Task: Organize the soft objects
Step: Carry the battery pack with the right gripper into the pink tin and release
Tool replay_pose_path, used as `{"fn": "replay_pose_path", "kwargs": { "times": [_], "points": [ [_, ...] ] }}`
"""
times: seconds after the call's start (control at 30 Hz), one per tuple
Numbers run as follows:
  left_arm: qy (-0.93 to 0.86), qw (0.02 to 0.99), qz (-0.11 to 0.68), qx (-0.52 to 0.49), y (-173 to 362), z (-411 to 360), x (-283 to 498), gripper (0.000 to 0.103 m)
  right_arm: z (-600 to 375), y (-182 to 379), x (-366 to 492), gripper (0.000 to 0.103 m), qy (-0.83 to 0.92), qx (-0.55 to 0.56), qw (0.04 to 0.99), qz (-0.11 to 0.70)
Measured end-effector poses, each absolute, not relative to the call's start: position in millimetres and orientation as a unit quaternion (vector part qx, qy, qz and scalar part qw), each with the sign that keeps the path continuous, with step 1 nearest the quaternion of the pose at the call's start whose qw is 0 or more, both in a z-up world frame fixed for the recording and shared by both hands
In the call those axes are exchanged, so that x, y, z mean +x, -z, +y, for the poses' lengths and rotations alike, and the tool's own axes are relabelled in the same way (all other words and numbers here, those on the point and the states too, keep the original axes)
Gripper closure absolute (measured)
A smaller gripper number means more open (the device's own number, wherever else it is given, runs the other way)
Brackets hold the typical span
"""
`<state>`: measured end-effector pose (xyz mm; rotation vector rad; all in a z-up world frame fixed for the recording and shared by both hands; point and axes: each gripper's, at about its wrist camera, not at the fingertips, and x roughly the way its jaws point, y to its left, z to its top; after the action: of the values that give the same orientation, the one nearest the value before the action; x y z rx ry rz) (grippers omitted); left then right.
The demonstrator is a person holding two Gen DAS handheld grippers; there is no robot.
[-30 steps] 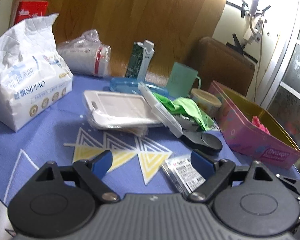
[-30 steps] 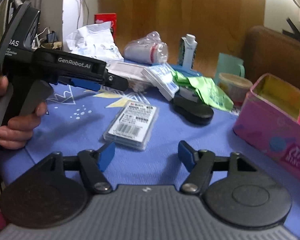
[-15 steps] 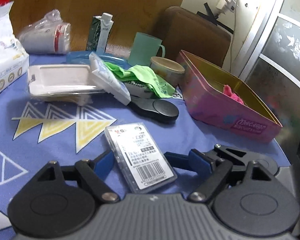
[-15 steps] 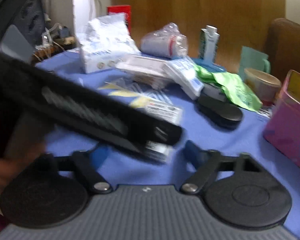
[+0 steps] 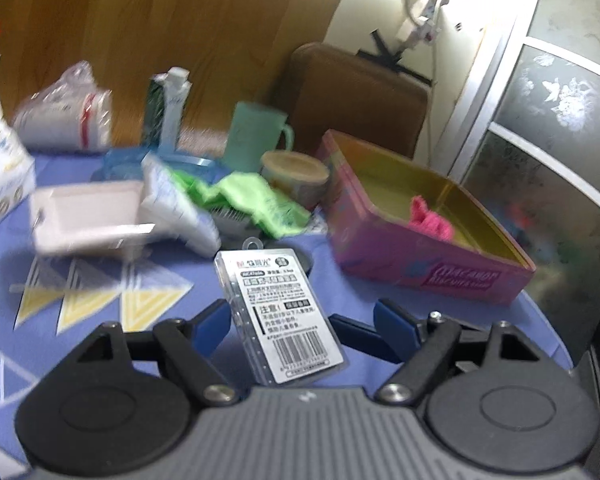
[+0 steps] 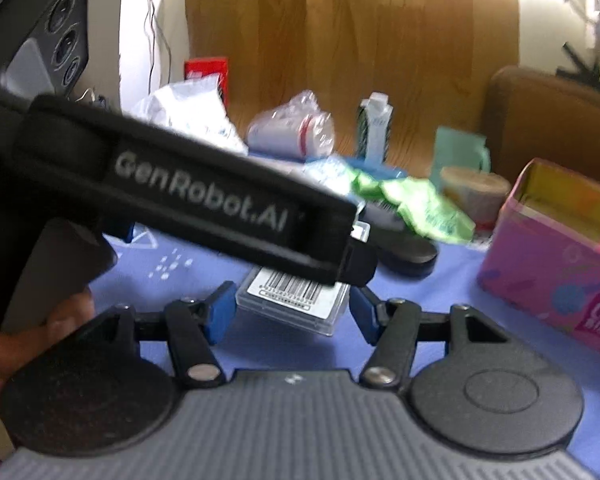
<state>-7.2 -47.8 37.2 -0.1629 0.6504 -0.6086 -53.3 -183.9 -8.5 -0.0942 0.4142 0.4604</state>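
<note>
Clear plastic case [image 6: 296,300] half hidden under left tongs' black body [image 6: 204,196], left tongs [image 5: 300,324] and right tongs [image 6: 292,312] both closing around it (contact unclear), green cloth [image 5: 256,200] on tabletop [image 5: 100,336] beside pink tin [image 5: 428,256], blurred.

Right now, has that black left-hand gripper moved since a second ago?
Yes. In the right wrist view the left gripper has swung right, toward the pink tin, over the barcode case; its jaws have just been closing, case between them.

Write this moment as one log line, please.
left tongs: closing, open over clear case | right tongs: closing around it
</note>
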Motion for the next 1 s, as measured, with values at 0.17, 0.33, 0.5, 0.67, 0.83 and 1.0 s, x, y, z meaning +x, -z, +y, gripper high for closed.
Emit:
{"fn": "replay_pose_path", "kwargs": {
  "times": [0.17, 0.33, 0.5, 0.67, 0.83, 1.0],
  "points": [
    [0.326, 0.899, 0.287, -0.058, -62.9, -77.0, 5.2, 0.023, -203.1, -7.2, -50.6, 0.039, -0.192, -0.033, 0.967, 0.163],
    [0.367, 0.892, 0.264, -0.028, -81.3, -126.7, 22.3, 0.023, -235.0, -20.6, -40.9, 0.039, -0.14, -0.024, 0.981, 0.134],
    [0.396, 0.882, 0.254, -0.006, -86.2, -176.9, 44.0, 0.023, -277.3, -29.2, -22.6, 0.039, -0.083, -0.006, 0.989, 0.121],
    [0.402, 0.879, 0.257, 0.009, -78.4, -216.4, 63.5, 0.023, -305.7, -27.9, 7.4, 0.038, -0.034, 0.007, 0.992, 0.122],
    [0.389, 0.883, 0.263, 0.0, -72.3, -208.5, 63.7, 0.023, -321.0, -17.4, 9.7, 0.037, 0.003, 0.029, 0.99, 0.134],
    [0.375, 0.891, 0.255, -0.014, -73.9, -176.6, 48.8, 0.022, -323.4, -11.6, -7.1, 0.038, 0.009, 0.053, 0.991, 0.126]
  ]
}}
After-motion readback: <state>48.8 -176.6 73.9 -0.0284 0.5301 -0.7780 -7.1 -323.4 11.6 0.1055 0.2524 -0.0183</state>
